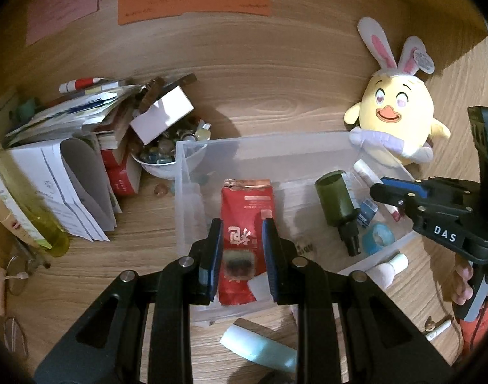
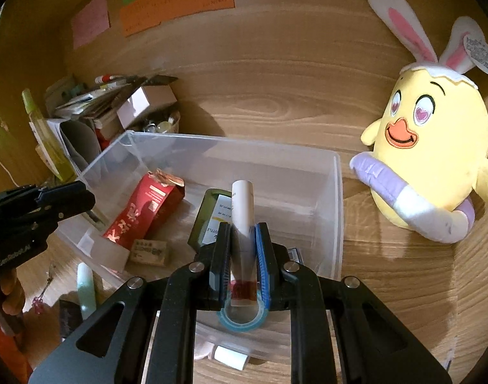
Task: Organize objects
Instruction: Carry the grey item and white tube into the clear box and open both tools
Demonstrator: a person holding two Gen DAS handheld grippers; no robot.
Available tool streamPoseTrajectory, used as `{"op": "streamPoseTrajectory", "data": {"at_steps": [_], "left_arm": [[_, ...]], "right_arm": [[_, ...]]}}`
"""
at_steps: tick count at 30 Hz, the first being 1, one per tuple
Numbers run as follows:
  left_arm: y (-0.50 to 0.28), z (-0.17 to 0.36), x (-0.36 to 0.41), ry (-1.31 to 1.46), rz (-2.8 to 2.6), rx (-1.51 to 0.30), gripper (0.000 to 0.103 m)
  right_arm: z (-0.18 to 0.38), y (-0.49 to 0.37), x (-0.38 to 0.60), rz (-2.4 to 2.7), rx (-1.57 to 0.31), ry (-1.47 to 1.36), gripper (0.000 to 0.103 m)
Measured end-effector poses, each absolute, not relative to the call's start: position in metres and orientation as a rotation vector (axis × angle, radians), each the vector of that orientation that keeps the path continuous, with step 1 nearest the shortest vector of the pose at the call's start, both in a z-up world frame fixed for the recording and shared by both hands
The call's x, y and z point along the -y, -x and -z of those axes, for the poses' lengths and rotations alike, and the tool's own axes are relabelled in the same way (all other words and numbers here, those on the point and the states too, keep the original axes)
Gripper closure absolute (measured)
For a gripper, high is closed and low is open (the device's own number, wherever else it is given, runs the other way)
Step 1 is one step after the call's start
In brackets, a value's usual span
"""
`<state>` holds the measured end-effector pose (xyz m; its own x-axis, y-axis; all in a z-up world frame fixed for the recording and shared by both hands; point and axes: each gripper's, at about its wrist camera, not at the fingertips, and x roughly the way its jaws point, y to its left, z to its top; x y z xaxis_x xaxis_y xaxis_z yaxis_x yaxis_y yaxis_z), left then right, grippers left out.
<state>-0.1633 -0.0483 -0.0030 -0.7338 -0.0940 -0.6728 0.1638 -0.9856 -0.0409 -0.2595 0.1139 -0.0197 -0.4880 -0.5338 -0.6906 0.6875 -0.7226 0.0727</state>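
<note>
Left gripper point(image 1: 242, 249) clamping a glossy red foil pouch point(image 1: 245, 220), long axis pointing away. Right gripper point(image 2: 244, 256) pinching a slim white tube point(image 2: 242, 211), pointing forward over the clear plastic bin point(image 2: 337, 198).

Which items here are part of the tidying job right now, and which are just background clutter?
In the job:
- red packet, held by left gripper
- white tube, held by right gripper
- clear bin, with green bottle and blue tape roll inside

Lying about:
- plush chick
- stack of papers
- bowl of pebbles
- sticky notes
</note>
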Motion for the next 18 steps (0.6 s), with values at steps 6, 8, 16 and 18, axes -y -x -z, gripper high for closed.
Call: {"op": "streamPoseTrajectory", "data": {"at_steps": [6,8,16,18], "left_arm": [[0.161,-0.002,0.045,-1.082,2.812,-0.138,0.078],[0.158,-0.005,0.045,-1.079,2.817,-0.145,0.075],[0.138,-0.023,0.039,-1.026,2.841,-0.141,0.059],[0.132,-0.028,0.037,-1.008,2.845,-0.131,0.052]], "right_arm": [[0.023,0.261,-0.112,2.205,-0.281,-0.945,0.089],[0.023,0.261,-0.113,2.208,-0.287,-0.951,0.089],[0.008,0.251,-0.12,2.2,-0.274,-0.912,0.076],[0.001,0.244,-0.121,2.204,-0.271,-0.887,0.069]]}}
